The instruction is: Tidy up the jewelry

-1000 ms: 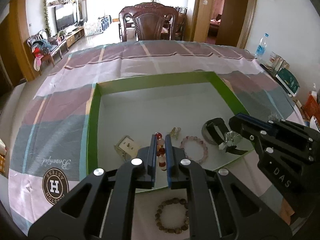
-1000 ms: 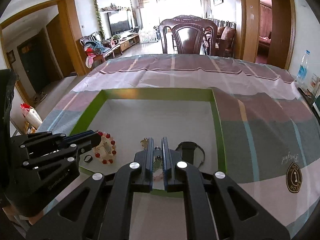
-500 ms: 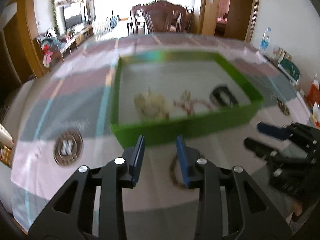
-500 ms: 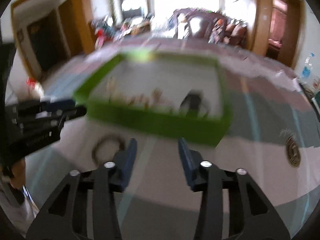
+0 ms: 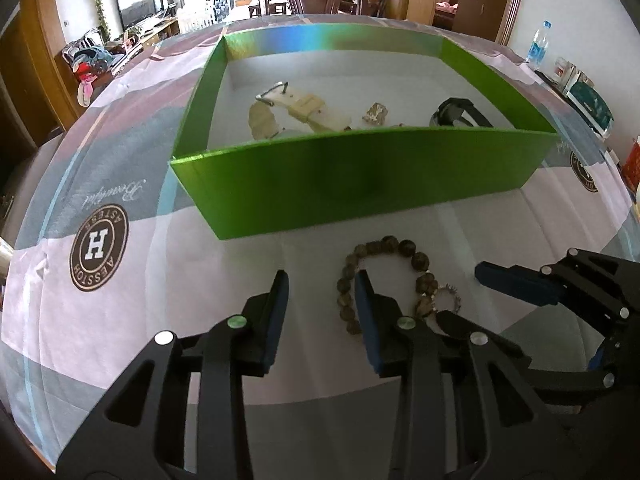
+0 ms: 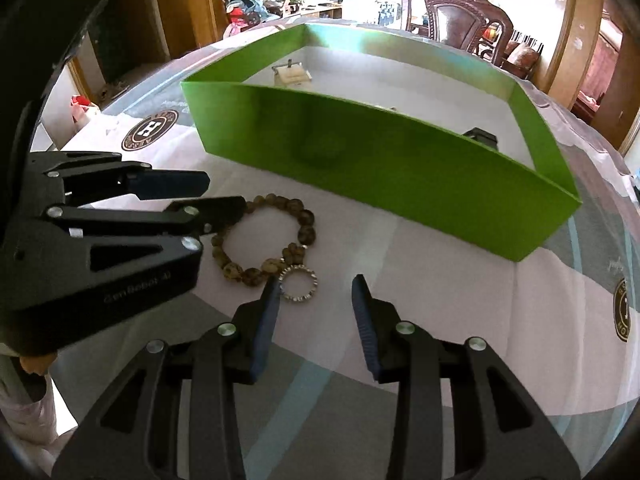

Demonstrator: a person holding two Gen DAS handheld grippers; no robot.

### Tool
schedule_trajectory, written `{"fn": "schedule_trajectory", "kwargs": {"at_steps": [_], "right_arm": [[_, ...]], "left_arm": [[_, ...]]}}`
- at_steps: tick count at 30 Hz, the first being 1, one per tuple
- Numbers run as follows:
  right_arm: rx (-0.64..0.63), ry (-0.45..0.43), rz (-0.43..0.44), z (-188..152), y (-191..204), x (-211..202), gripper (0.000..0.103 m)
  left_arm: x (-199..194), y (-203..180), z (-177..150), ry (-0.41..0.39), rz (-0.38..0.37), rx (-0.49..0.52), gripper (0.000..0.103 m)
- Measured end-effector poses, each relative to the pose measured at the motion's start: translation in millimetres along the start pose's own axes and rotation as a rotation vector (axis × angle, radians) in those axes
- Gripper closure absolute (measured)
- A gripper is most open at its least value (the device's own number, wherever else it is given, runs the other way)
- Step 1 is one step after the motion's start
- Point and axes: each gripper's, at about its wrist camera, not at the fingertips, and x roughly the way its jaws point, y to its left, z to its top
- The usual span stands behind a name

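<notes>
Both hand-held grippers hang low over the tablecloth (image 5: 132, 320) with their blue-padded fingers spread apart and nothing between them: the left gripper (image 5: 322, 286) has its right finger lying across the near side of the brown bead bracelet (image 5: 384, 276), and the right gripper (image 6: 314, 290) stands just beside the small silver ring (image 6: 298, 283), whose rim sits close against its left finger. Bracelet and ring lie on the cloth in front of the green box (image 5: 360, 176), outside it, and the ring touches the bracelet's near beads. Box walls are thin, glossy green card with a white floor, shallow and rectangular. Inside it, seen from the left wrist view, lie a cream watch strap (image 5: 296, 112) with a metal buckle, a small pale gold trinket (image 5: 376, 114) and a black band (image 5: 456, 112) toward the right wall; the near wall hides whatever rests closest to it. Round, mottled brown beads, dull and grainy, make up the bracelet's loose loop. Tiny bright studs cover the ring, giving it a knobbly edge. Smooth and faintly creased, the cloth carries broad bands of pale pink, grey and mauve, plus a round brown badge (image 5: 98, 248) printed with a white H.
</notes>
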Motion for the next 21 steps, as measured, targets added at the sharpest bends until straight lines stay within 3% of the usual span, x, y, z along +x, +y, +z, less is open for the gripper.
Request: {"fn": "schedule_trajectory", "kwargs": {"at_steps": [8, 10, 17, 21], "right_arm": [[-0.009, -0.012, 0.013, 5, 0, 8, 0.065], [-0.013, -0.019, 0.022, 5, 1, 8, 0.081], [0.029, -0.012, -0.011, -2, -9, 3, 0.082], [0.064, -0.013, -0.033, -11, -19, -3, 0.082]], "left_arm": [[7, -8, -1, 0.006, 0.012, 0.005, 0.065], [7, -9, -1, 0.005, 0.01, 0.006, 0.064], [4, -9, -4, -0.002, 0.021, 0.013, 0.064], [3, -9, -7, -0.002, 0.035, 0.004, 0.055]]}}
